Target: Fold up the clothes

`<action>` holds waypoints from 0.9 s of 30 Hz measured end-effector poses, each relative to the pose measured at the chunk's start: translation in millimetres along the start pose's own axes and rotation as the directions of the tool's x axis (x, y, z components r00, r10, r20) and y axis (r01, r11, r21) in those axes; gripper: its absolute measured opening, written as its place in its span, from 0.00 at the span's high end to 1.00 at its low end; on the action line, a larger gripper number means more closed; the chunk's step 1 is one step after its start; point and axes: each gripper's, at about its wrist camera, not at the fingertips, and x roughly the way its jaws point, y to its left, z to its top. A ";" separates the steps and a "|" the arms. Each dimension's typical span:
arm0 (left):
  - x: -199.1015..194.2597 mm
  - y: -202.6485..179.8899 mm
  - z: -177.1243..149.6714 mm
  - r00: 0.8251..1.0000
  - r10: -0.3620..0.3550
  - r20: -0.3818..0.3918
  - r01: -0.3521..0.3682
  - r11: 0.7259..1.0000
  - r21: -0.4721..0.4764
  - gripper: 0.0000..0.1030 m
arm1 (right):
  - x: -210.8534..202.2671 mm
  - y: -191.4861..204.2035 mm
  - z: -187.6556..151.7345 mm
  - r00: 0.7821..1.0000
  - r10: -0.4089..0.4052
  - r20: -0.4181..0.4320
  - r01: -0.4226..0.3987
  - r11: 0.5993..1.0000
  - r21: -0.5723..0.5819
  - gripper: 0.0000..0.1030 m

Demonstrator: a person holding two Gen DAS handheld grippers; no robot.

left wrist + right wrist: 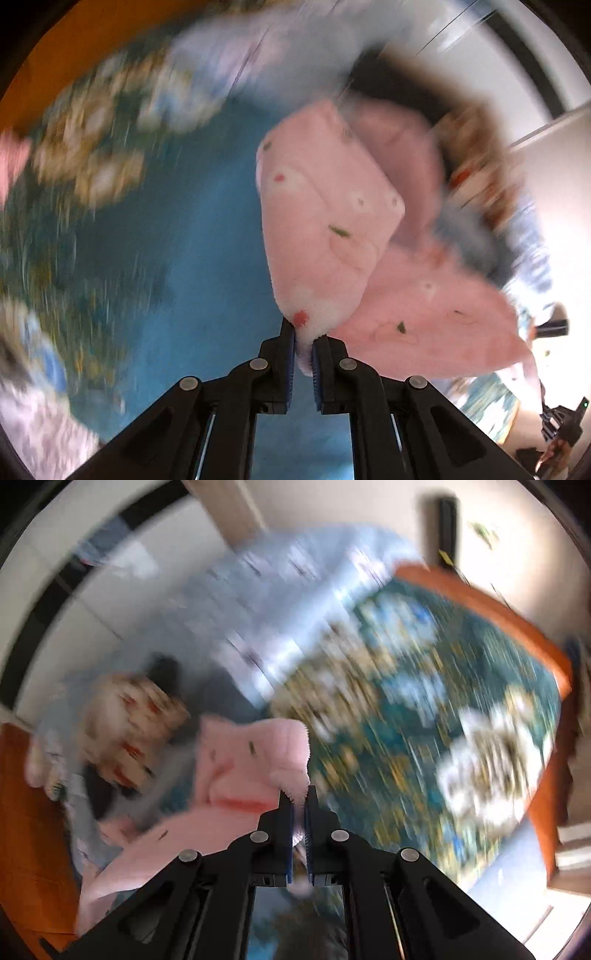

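Jaws of both grippers are clamped on the same pink garment [325, 221]: the left gripper [303, 345] pinches one fuzzy edge, the right gripper [298, 805] another. The printed pink fabric hangs lifted between them above the bed [207, 236], its long axis running from one grip to the other, with loose folds sagging toward the right gripper's side. Heavy blur hides finer detail. A pile of other clothes [129, 723] lies beyond; the teal floral bedspread [424, 709] offers open room for laying it flat.

The right claw [299, 797] pinches a pink garment [240, 771] above a blurred floral bedspread [461, 701].
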 end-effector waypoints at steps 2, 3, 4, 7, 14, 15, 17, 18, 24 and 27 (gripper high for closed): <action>24.7 19.0 -13.8 0.996 0.030 -0.079 -0.035 0.998 -0.053 0.92 | 34.2 -22.1 -28.6 0.993 -0.056 -0.103 0.063 0.996 0.066 0.95; 31.0 25.1 -18.6 0.994 0.041 -0.100 -0.048 0.997 -0.067 0.92 | 45.0 -29.5 -40.0 0.987 -0.080 -0.137 0.091 0.993 0.078 0.95; 35.5 30.6 -22.2 0.992 0.048 -0.119 -0.058 0.995 -0.079 0.92 | 51.7 -35.2 -49.2 0.983 -0.097 -0.158 0.111 0.990 0.082 0.95; 38.2 37.6 -22.3 0.990 0.047 -0.136 -0.060 0.994 -0.092 0.92 | 56.1 -46.1 -58.4 0.975 -0.137 -0.177 0.152 0.986 0.070 0.95; 35.2 32.5 -22.3 0.986 0.045 -0.158 -0.047 0.999 -0.013 0.87 | 39.3 -57.1 -56.3 0.975 -0.155 -0.157 0.165 0.985 0.048 0.95; 31.5 29.4 -23.0 0.988 0.052 -0.149 -0.051 0.999 0.007 0.85 | 37.0 -54.4 -56.7 0.978 -0.144 -0.152 0.152 0.987 0.044 0.95; 22.9 23.8 -24.6 0.990 0.070 -0.124 -0.065 0.997 0.044 0.75 | 35.5 -47.3 -58.1 0.983 -0.108 -0.151 0.115 0.993 0.032 0.95; 18.5 22.6 -25.2 0.991 0.075 -0.110 -0.070 0.996 0.055 0.67 | 35.5 -42.8 -59.3 0.984 -0.090 -0.157 0.095 0.995 0.025 0.95; 4.0 6.0 -20.7 0.990 0.141 -0.002 -0.140 0.980 0.144 0.47 | 38.9 0.6 -68.5 0.974 -0.071 -0.215 0.045 0.991 -0.126 0.95; 21.4 -10.7 -9.2 0.977 0.209 0.042 -0.213 0.945 0.250 0.45 | 41.7 34.0 -80.0 0.971 -0.088 -0.223 0.033 0.971 -0.237 0.90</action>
